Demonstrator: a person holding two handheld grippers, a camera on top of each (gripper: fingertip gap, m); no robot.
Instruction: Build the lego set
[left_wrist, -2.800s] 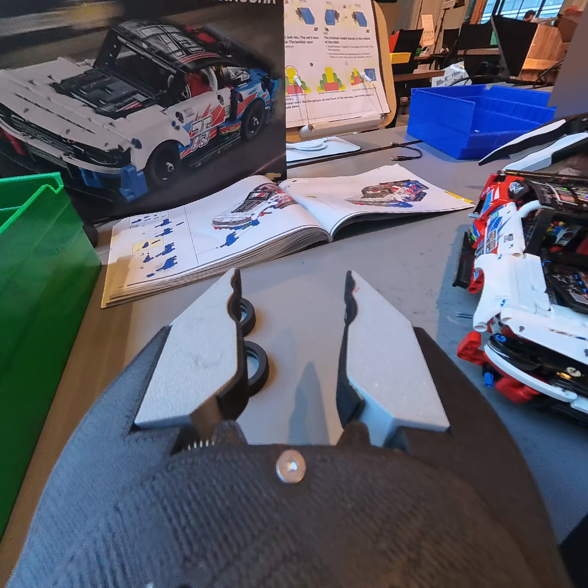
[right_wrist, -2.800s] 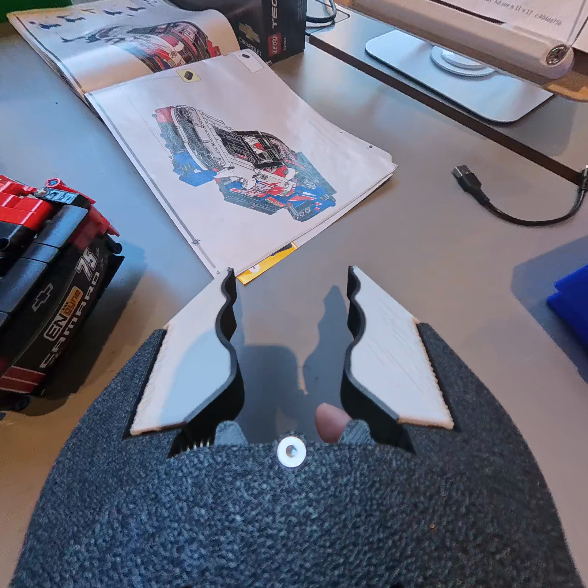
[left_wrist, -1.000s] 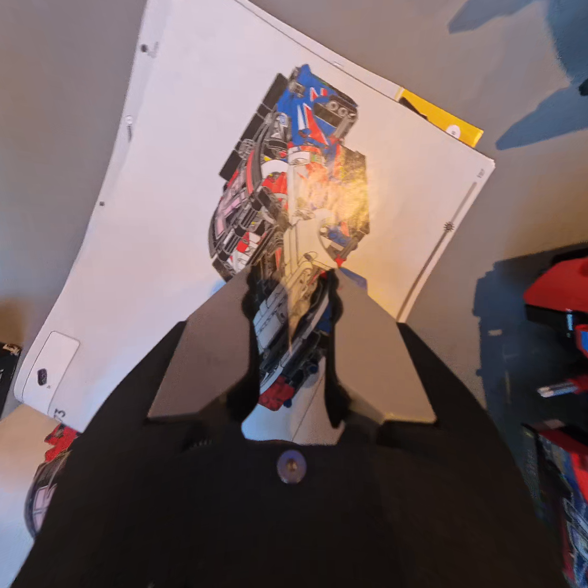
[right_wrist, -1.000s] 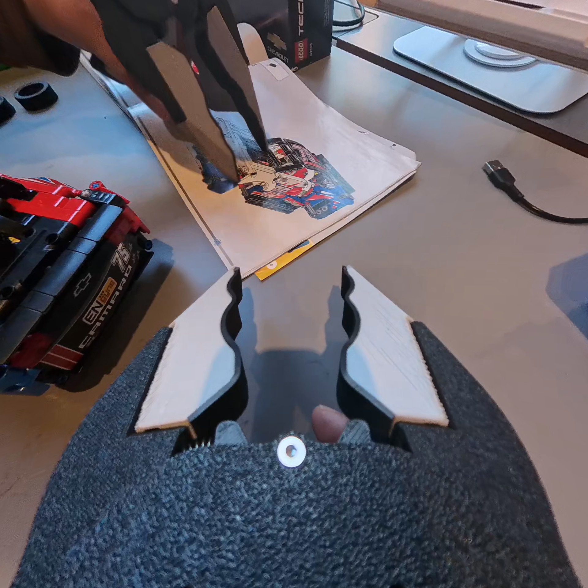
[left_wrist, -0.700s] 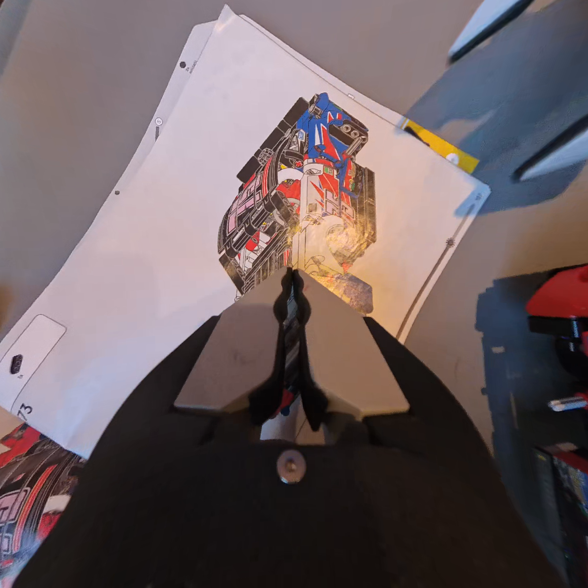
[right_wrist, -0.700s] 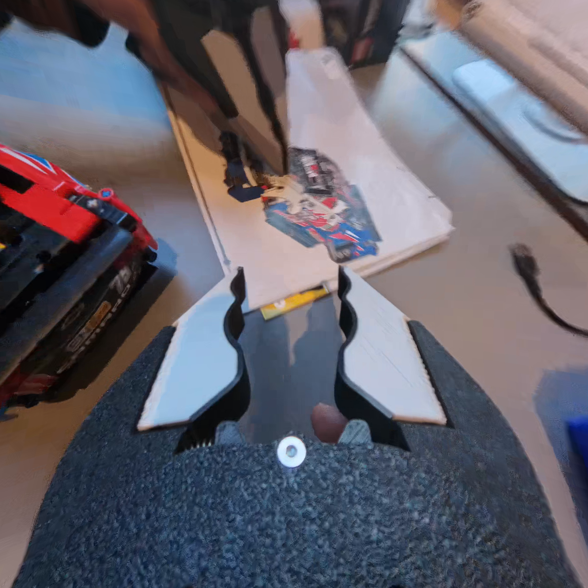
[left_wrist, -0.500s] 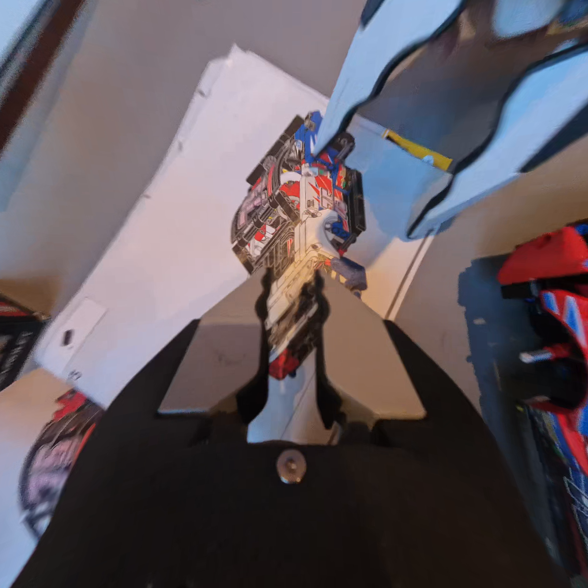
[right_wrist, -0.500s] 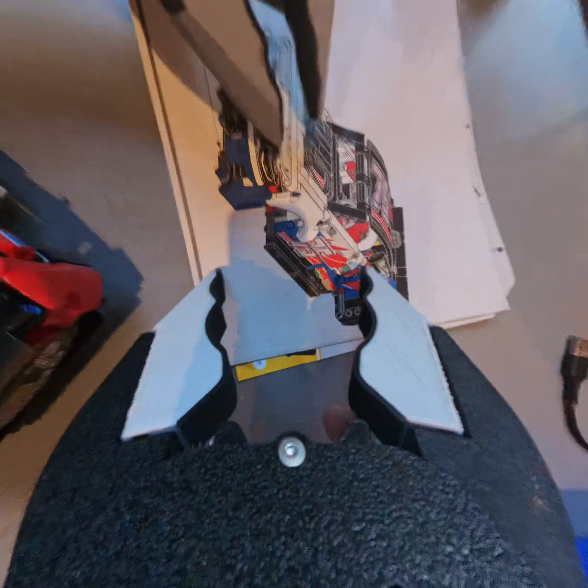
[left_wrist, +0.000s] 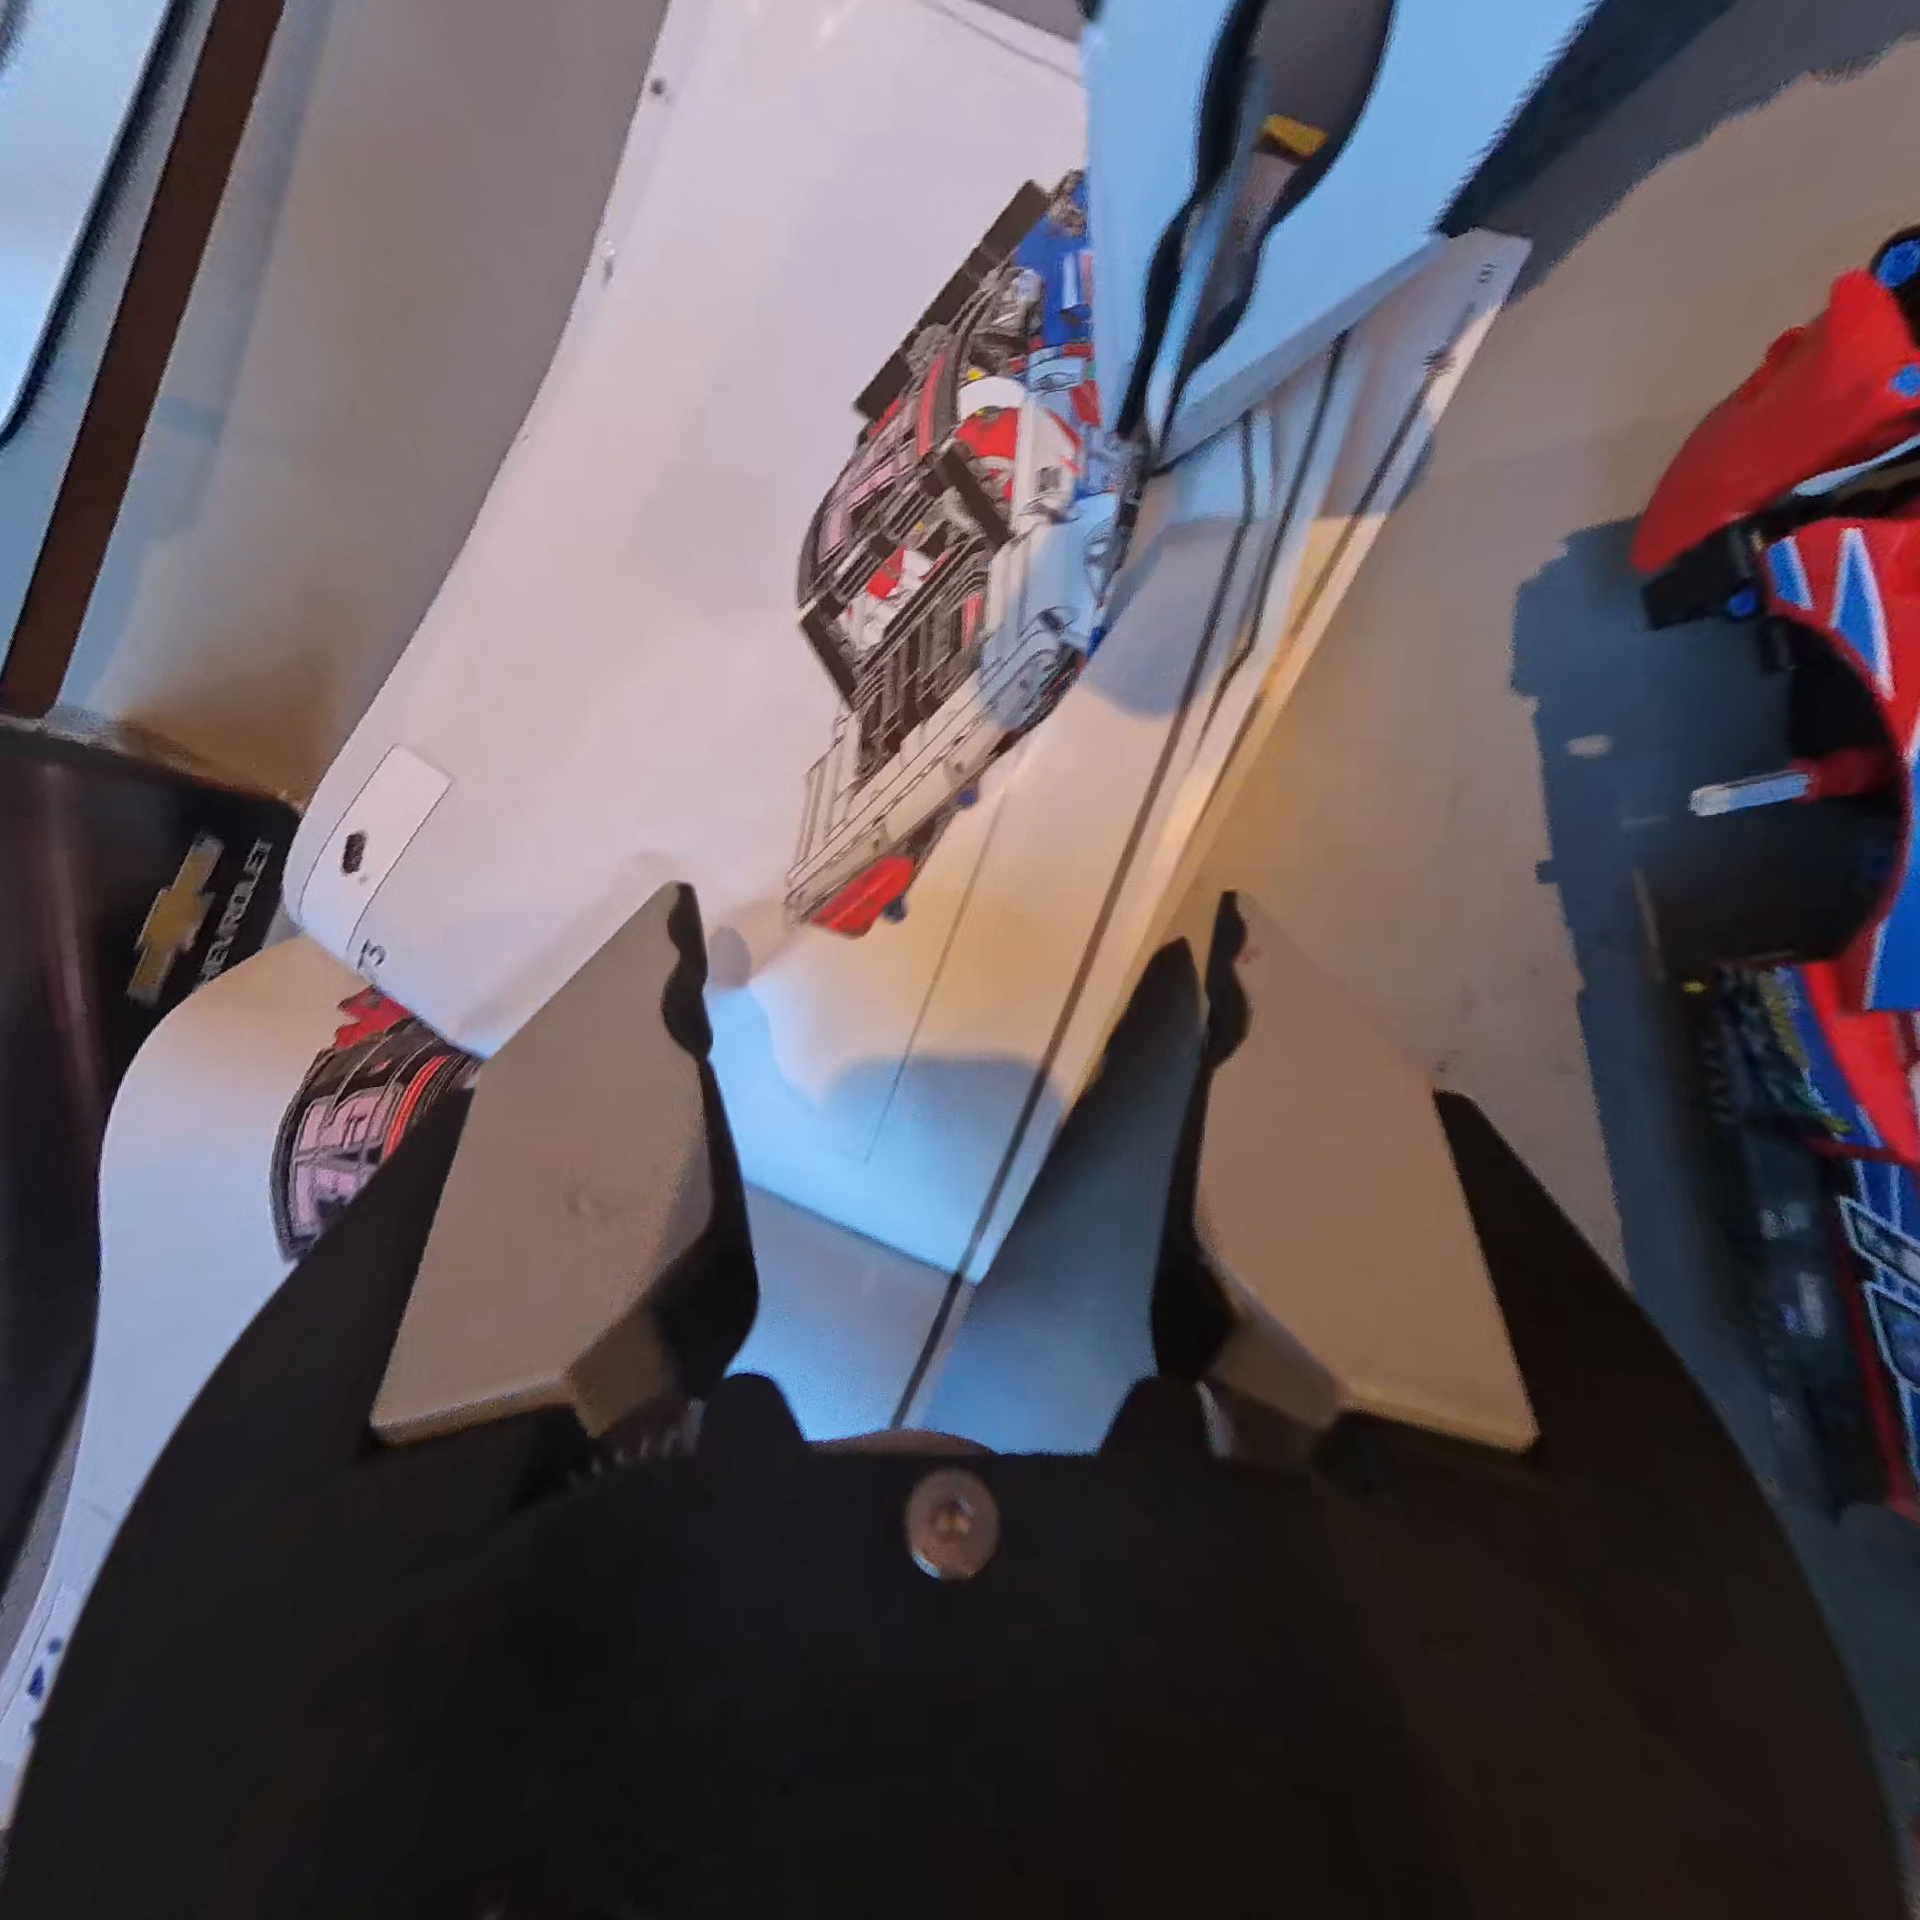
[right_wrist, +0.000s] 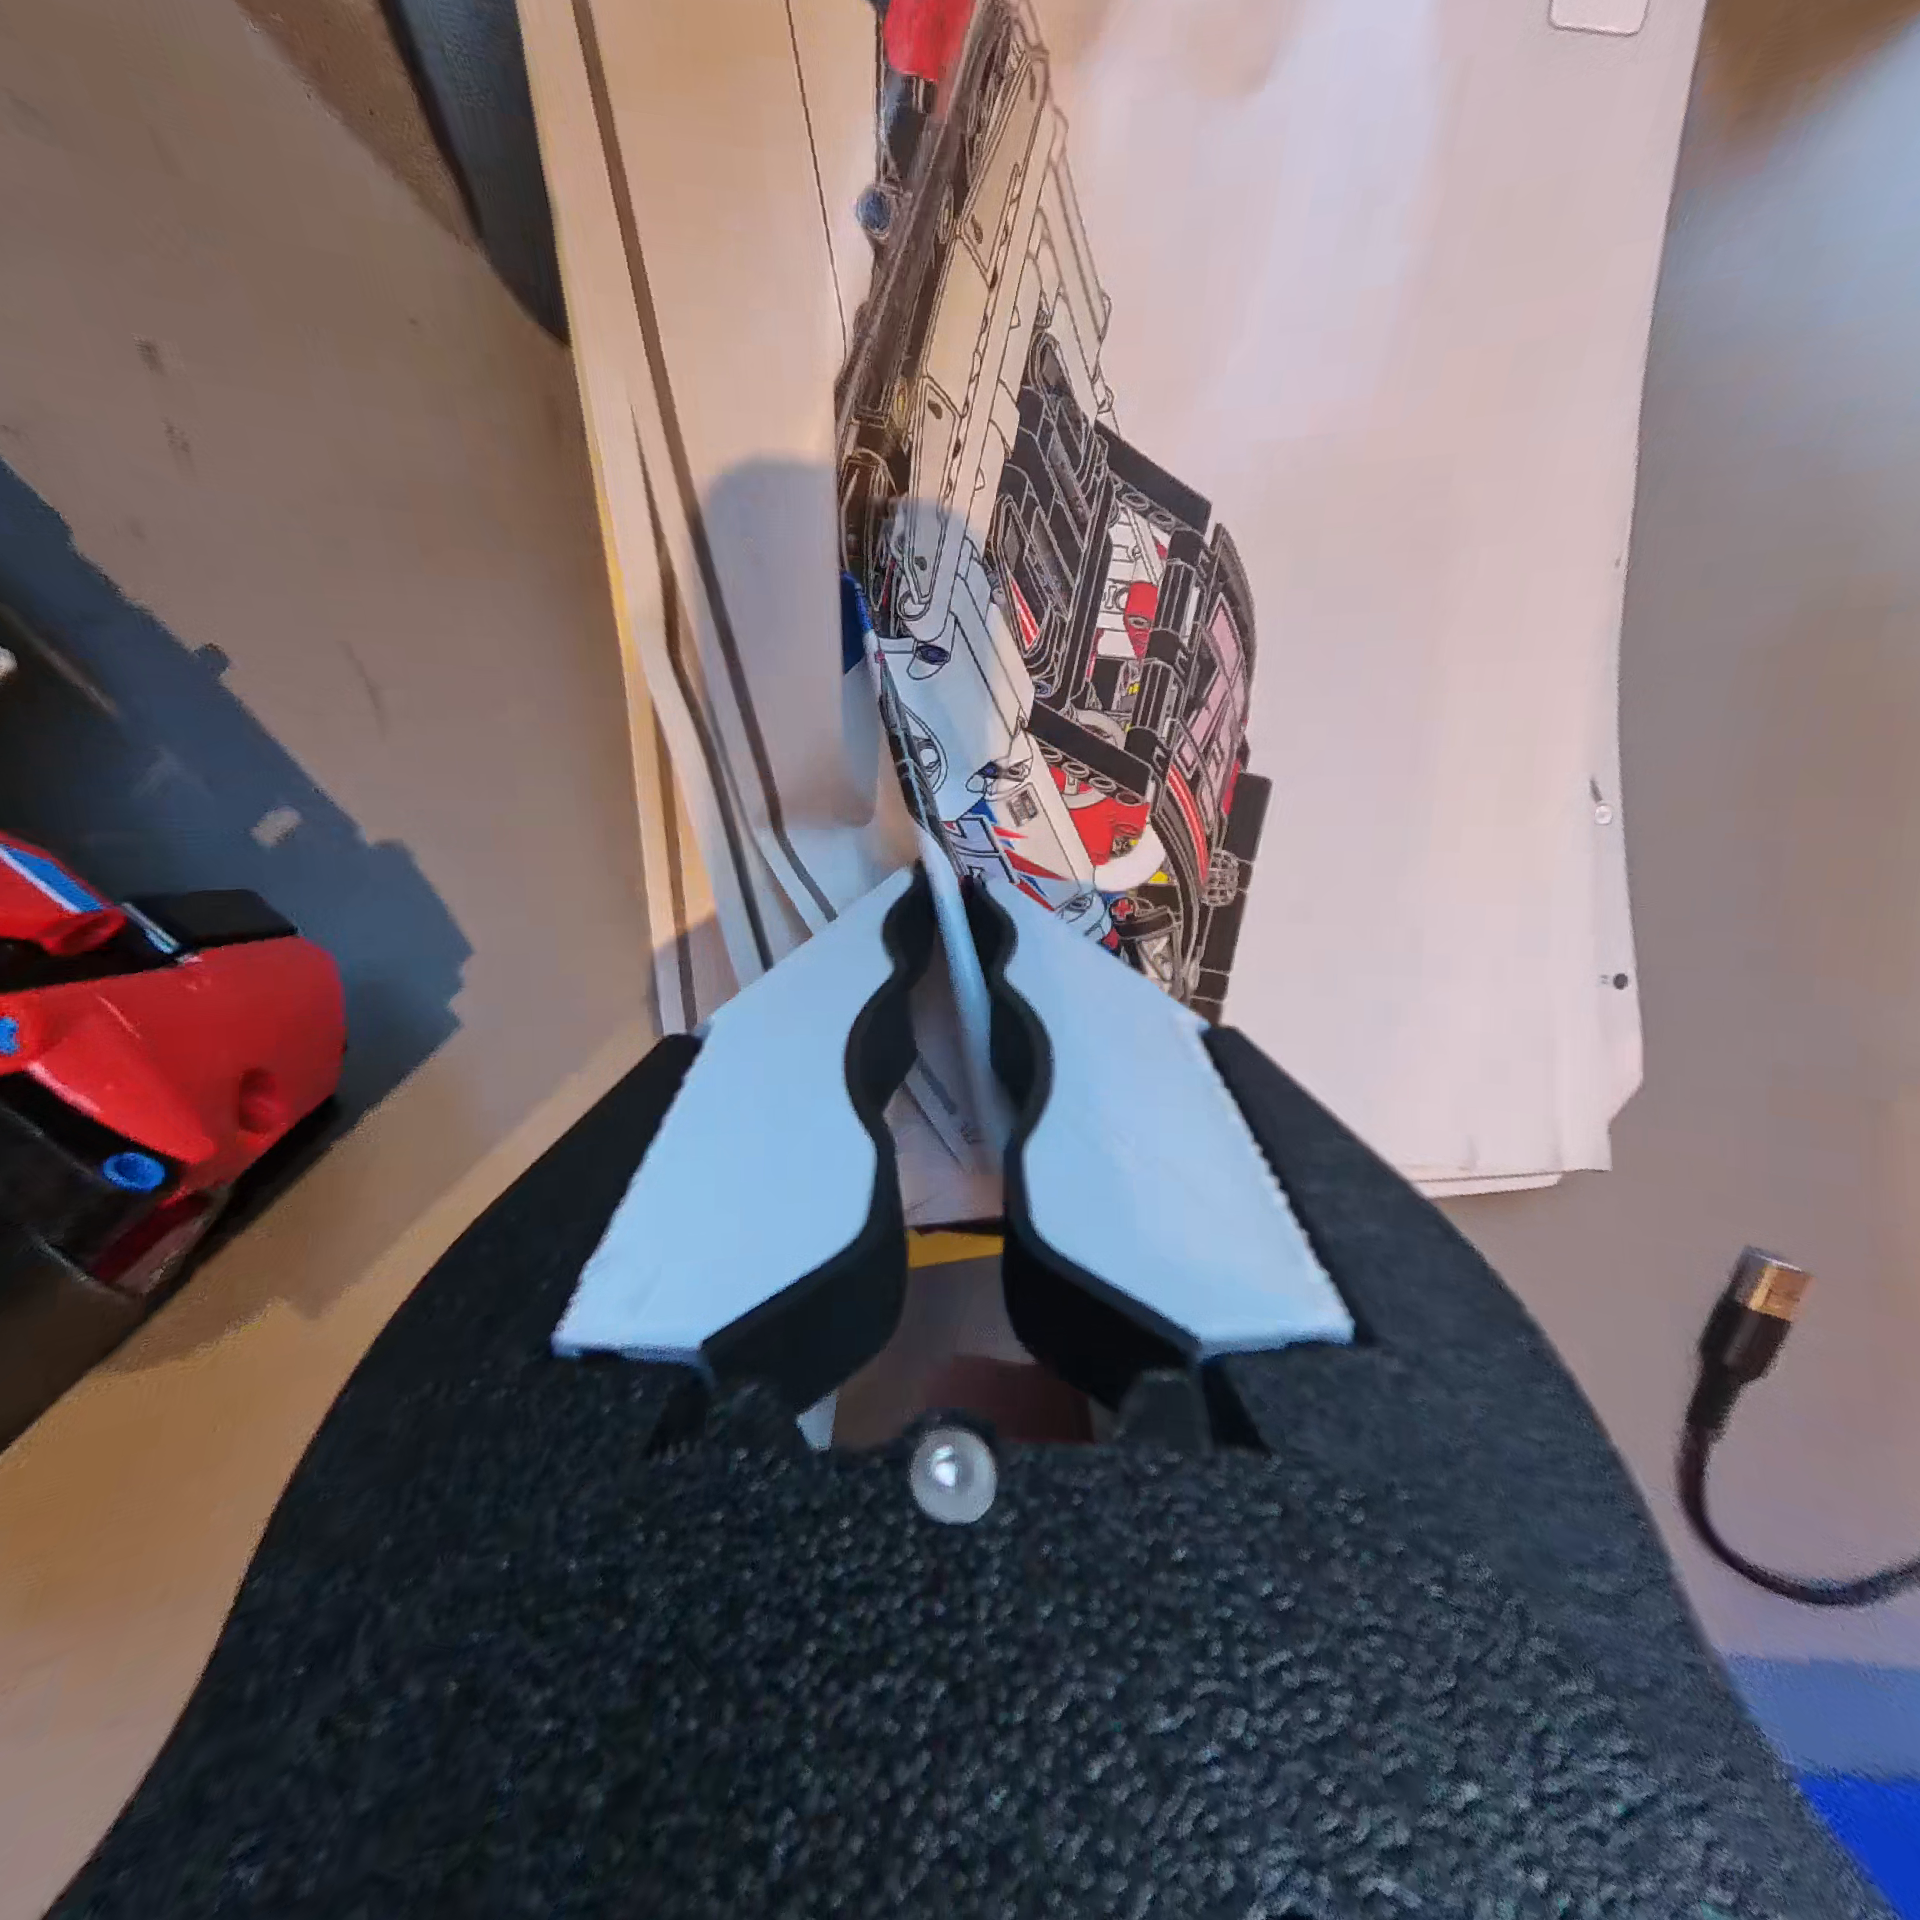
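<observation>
1. Right wrist view: right gripper (right_wrist: 951, 914) pinched on a single page (right_wrist: 961, 997) of the instruction booklet (right_wrist: 1403, 520), sheet standing on edge between the pads. Probably gripped at the corner so that one leaf peels off the stack, not several.
2. Tilted steeply down toward the booklet, fingertips close over the printed car drawing (right_wrist: 1091, 644); pose suits lifting and swinging the leaf across toward the spine.
3. Left wrist view: left gripper (left_wrist: 951, 935) spread wide, nothing between the fingers, hovering low over the near part of the same booklet. Likely parked there to steady or flatten the pages while the other tool turns one.
4. Angled downward too, pointed across the open spread toward the right gripper (left_wrist: 1226, 197), which shows at the top of that view with the raised sheet.
5. Partly built lego car (left_wrist: 1808, 582), red and blue, resting on the grey table (right_wrist: 312, 468) just beside the booklet's edge, untouched by either tool. Dark set box (left_wrist: 125, 935) near the booklet's far side; black cable (right_wrist: 1745, 1403) lying apart on the table.
</observation>
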